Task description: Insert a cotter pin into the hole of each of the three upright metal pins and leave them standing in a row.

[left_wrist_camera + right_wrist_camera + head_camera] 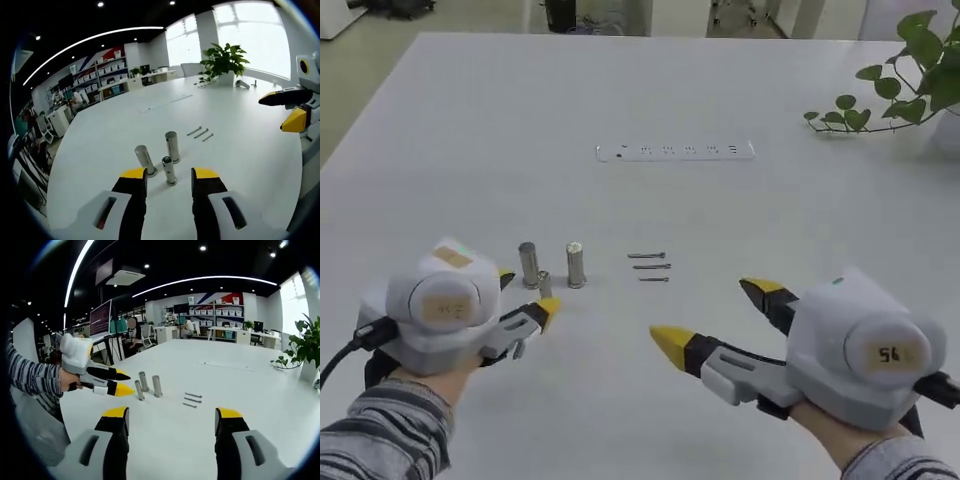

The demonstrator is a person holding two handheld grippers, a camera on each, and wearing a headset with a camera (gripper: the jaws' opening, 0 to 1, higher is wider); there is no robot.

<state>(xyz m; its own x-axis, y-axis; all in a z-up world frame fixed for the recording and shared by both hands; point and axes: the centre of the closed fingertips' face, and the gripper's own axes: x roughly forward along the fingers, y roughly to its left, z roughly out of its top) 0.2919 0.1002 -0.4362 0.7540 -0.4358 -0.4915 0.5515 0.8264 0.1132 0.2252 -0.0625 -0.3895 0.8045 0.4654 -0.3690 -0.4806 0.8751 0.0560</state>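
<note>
Silver metal pins (pixel 576 265) gleaming on a white table (pixel 620 90)
Left gripper (pixel 528 290) and right gripper (pixel 710 313) are showing yellow tips; the sleeve (pixel 380 435) is wearing grey stripes.

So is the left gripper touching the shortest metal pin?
Apart. In the left gripper view, the shortest metal pin stands between the open left gripper tips, with white table showing on both sides.

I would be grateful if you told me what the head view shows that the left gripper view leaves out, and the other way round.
The head view adds the person's striped sleeves and the white housing behind the left gripper. The left gripper view adds the office shelves, the windows and a ceiling light strip. Both share the three upright metal pins, the three cotter pins lying loose beside them, the open right gripper, the power strip and the plant.
</note>
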